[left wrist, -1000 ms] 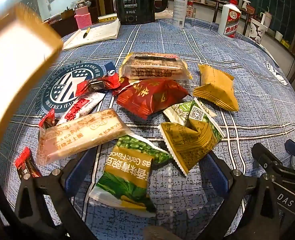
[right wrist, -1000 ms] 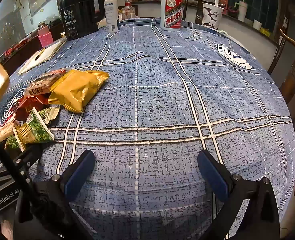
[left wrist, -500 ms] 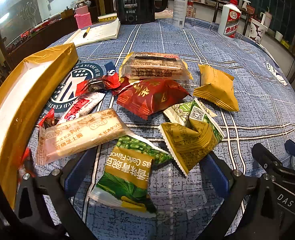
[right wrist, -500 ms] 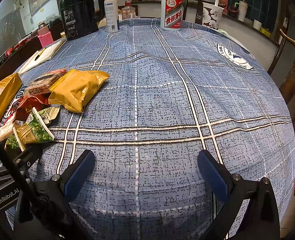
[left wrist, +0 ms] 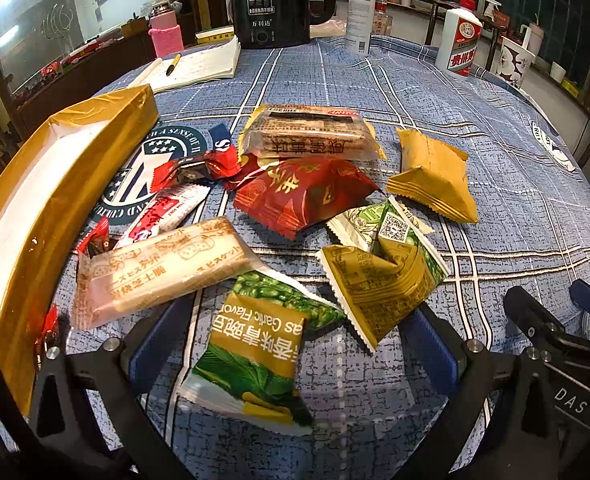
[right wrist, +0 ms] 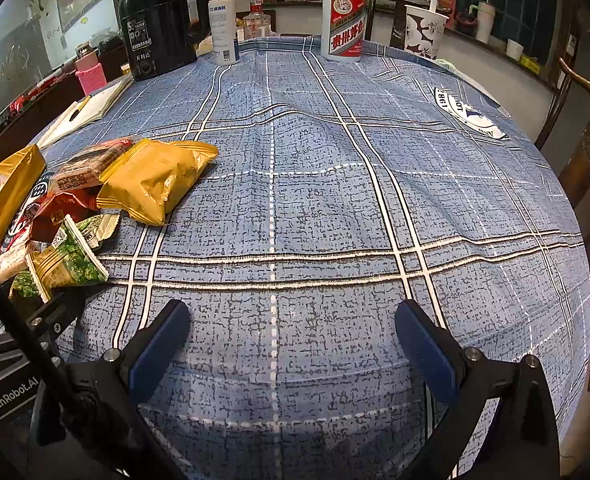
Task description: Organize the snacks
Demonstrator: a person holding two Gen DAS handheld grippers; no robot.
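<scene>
Snack packets lie in a loose pile on the blue plaid tablecloth (right wrist: 335, 208), just ahead of the left gripper (left wrist: 291, 340). All look light, soft and crinkly, with slick film that would likely slide. Best hold is probably a crimped end seal or flat edge, not the puffed middle.

Nearest is the green pea packet (left wrist: 255, 344), lying between the wide-open left jaws, not gripped. Its near end seal looks the easiest take.

Count, left wrist view:
- two long clear biscuit packs, the pale biscuit pack (left wrist: 155, 268) and the brown biscuit pack (left wrist: 311, 136), likely brittle inside
- one red pillow packet (left wrist: 303, 194)
- one yellow pillow packet (left wrist: 431, 174)
- one green-yellow packet (left wrist: 383, 280), another small green one partly under it
- one red-white stick (left wrist: 163, 212)
- several small red candy wrappers, count unclear

A gold box (left wrist: 35, 208) sits open at the pile's left, touching or just beside it; judged the target.

The right gripper (right wrist: 291, 344) hovers over bare cloth, jaws wide, empty.

A kettle (right wrist: 159, 24), a spray bottle (right wrist: 223, 24), a liquor bottle (right wrist: 343, 20), a paper cup (right wrist: 423, 32) and a notebook (left wrist: 199, 64) are at the far edge.
</scene>
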